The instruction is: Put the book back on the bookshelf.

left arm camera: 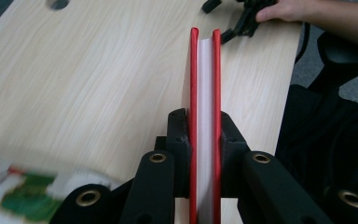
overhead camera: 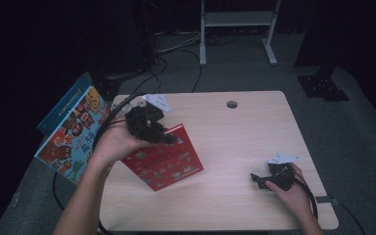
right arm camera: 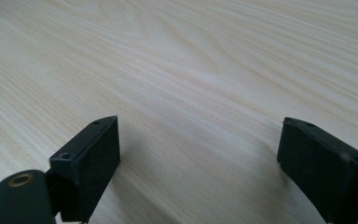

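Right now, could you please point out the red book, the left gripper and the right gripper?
red book [overhead camera: 169,164]: high view, front cover.
left gripper [overhead camera: 169,138]: high view, jaw tips clamping the book.
right gripper [right arm camera: 198,163]: right gripper view, gap between open jaws.

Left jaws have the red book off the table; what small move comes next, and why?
Probably carry the red book leftward toward the colourful book at the table's left edge. The left gripper clamps it firmly by its edge, and the right gripper rests open and idle.

My L gripper [overhead camera: 169,138] holds book [overhead camera: 164,159] over table [overhead camera: 235,127] left half; R gripper [overhead camera: 257,180] on table near right edge; 2nd book [overhead camera: 71,134] off table's left side.
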Available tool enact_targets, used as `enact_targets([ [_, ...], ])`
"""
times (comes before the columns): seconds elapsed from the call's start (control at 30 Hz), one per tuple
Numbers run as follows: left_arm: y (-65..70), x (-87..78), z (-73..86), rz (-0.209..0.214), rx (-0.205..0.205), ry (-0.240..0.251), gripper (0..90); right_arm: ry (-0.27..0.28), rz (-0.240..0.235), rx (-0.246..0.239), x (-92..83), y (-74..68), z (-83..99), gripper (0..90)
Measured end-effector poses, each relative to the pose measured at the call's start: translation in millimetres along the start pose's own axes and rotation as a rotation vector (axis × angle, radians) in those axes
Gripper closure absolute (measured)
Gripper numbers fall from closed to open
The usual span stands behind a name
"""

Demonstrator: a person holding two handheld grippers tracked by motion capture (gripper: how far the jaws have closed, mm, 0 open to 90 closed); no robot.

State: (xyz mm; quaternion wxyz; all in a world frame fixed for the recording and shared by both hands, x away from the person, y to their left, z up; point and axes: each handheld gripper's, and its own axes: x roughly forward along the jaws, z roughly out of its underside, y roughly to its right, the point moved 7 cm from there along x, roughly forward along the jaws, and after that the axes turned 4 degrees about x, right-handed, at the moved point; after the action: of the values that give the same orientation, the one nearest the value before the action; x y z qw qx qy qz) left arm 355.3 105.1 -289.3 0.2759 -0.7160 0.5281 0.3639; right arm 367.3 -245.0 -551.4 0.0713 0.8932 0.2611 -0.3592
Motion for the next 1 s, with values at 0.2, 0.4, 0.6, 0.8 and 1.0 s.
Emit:
enact_targets([
  [0.2,-2.1,-24.4,28.2,-0.046,-0.059,-0.013,78.8,-0.001,0.0,-0.001,2.4,1.7,-2.4,12.2],
  [0.4,-7.0,-45.7,57.8,-0.08,-0.116,-0.018,78.8,0.0,0.001,0.004,4.3,2.2,-4.3,12.2],
  [0.6,-13.4,-62.7,88.0,-0.12,-0.175,-0.046,78.8,0.001,0.002,0.004,4.7,2.7,-4.8,12.2],
  [0.8,-21.2,-76.7,111.8,-0.161,-0.233,-0.063,78.8,0.001,0.004,0.006,4.9,3.8,-5.1,12.3],
  [1.0,-30.7,-86.2,130.5,-0.193,-0.291,-0.074,78.8,0.001,0.005,0.009,5.0,4.0,-5.2,12.3],
])
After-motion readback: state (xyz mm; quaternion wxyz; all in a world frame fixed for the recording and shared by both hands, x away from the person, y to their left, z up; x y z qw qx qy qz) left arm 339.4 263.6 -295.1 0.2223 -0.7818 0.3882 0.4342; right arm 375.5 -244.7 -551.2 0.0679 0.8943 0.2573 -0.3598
